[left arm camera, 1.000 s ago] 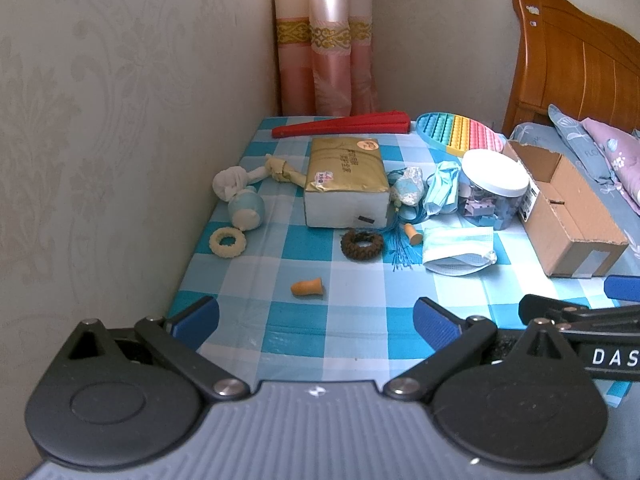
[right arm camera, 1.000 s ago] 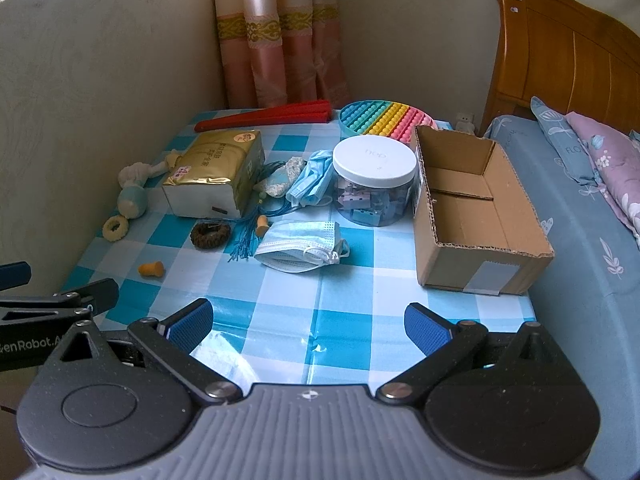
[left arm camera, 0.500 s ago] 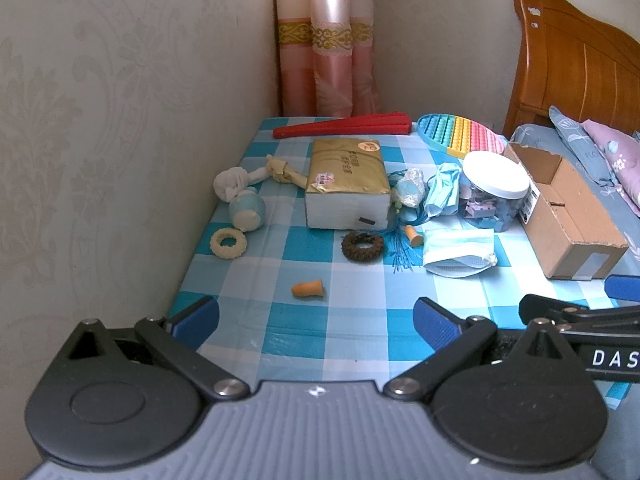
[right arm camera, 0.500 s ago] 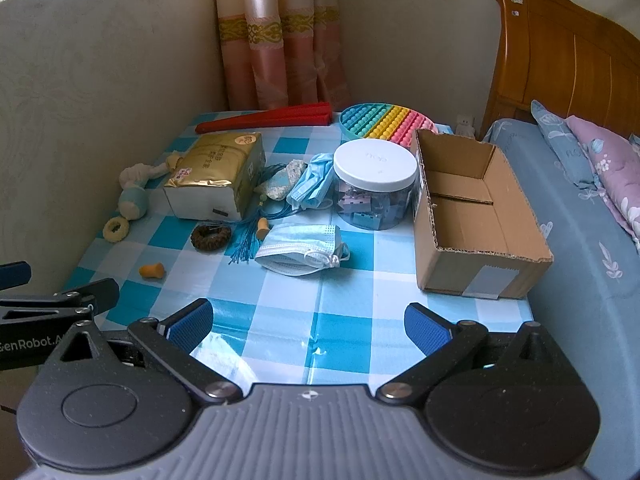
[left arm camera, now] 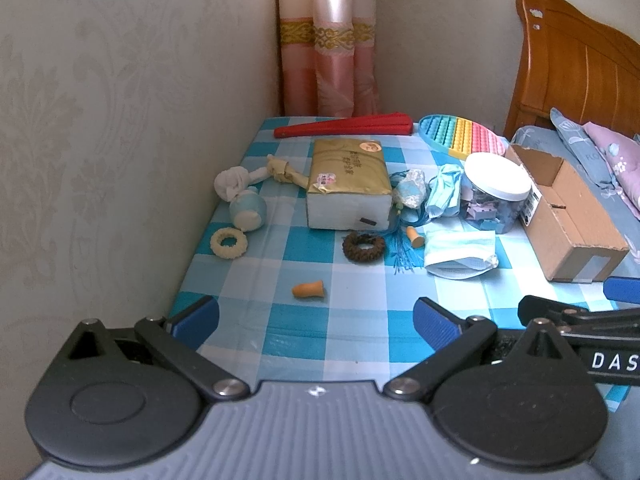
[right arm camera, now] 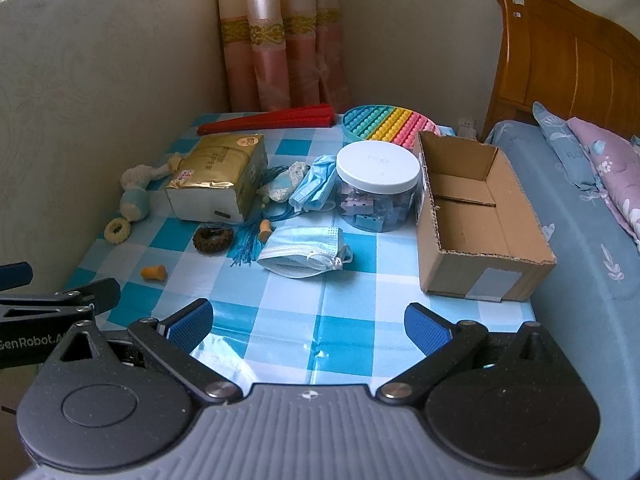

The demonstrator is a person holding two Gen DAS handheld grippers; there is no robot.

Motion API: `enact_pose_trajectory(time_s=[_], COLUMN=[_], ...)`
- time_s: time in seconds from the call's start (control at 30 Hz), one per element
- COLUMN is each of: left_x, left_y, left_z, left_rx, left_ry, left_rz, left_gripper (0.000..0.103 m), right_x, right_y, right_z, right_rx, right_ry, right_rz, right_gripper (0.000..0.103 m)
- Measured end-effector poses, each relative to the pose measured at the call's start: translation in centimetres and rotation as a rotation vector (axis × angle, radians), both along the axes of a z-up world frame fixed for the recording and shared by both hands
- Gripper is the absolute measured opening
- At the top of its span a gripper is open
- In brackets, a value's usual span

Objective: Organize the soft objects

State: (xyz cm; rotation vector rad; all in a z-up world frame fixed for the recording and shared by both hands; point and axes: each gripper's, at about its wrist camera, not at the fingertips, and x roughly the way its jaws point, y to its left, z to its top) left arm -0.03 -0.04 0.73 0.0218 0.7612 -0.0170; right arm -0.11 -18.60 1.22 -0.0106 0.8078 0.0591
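1. Currently your left gripper (left arm camera: 316, 318) has its jaws spread wide with nothing between them; it hovers over the near edge of the checked tablecloth (left arm camera: 360, 344).
2. Your right gripper (right arm camera: 308, 320) is the same: jaws wide apart, nothing held, also over the near edge.
3. Landmark: the gold tissue pack (left arm camera: 348, 184), sitting mid-table toward the wall side.
4. Nearer you than the pack, just off its front face: a brown scrunchie (left arm camera: 363, 246). Closer to you again, lying alone: an orange earplug (left arm camera: 309, 289).
5. A second earplug (right arm camera: 265, 230) stands beside the scrunchie, on the blue tassel cord (right arm camera: 248, 246).
6. Wall side of the pack: a white rope toy (left arm camera: 248, 178), a pale blue ball (left arm camera: 248, 213) touching it, and a cream ring (left arm camera: 228, 242) just in front of the ball.
7. Bed side of the pack: a small patterned pouch (right arm camera: 286, 186), then a crumpled blue mask (right arm camera: 314, 186) resting against the clear jar with the white lid (right arm camera: 378, 186).
8. A flat stack of face masks (right arm camera: 304, 252) lies in front of the jar.
9. An open cardboard box (right arm camera: 476, 216) sits beyond the jar at the bed edge, nothing visible inside.
10. Behind the pack, at the far edge: a red folded fan (left arm camera: 344, 129) and a rainbow pop mat (left arm camera: 460, 136).
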Motion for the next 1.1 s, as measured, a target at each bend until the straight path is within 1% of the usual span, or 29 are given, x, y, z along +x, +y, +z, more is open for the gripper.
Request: enact_pose_trajectory(time_s=[0.17,0.47,0.67,0.8,1.0,1.1], left_x=[0.1,1.2,2.1,3.0,5.2,6.2], left_y=[0.1,0.5,0.6,1.1,1.3,1.4], left_z=[0.4,-1.1,-2.5,-3.6,-6.4,-7.6], left_rx=[-0.003,-0.040,-0.030,-0.060,-0.029,-0.016], left_ry=[-0.003,0.002,0.022,0.036,0.094,0.121], left_rz=[-0.002,-0.019,-0.022,-0.021,-0.012,0.001], left_gripper=[0.102,0.102,0.102,0.102,0.102,0.102], right_x=[0.1,0.6,1.4,2.1,3.1,3.4], right_y=[0.2,0.2,0.0,-0.3,-0.9,-1.0], right_z=[-0.2,-0.5,-1.3,-2.0,-3.4,-4.2], right_rx=[-0.006,0.000,-0.007,-0.019,-0.035,-0.052], right_ry=[-0.008,-0.034,-0.033,-0.021,0.005,-0.005], right_rz=[0.007,0.044,0.051,0.048,0.054,0.075], right_gripper=[0.103,0.103,0.103,0.103,0.103,0.103])
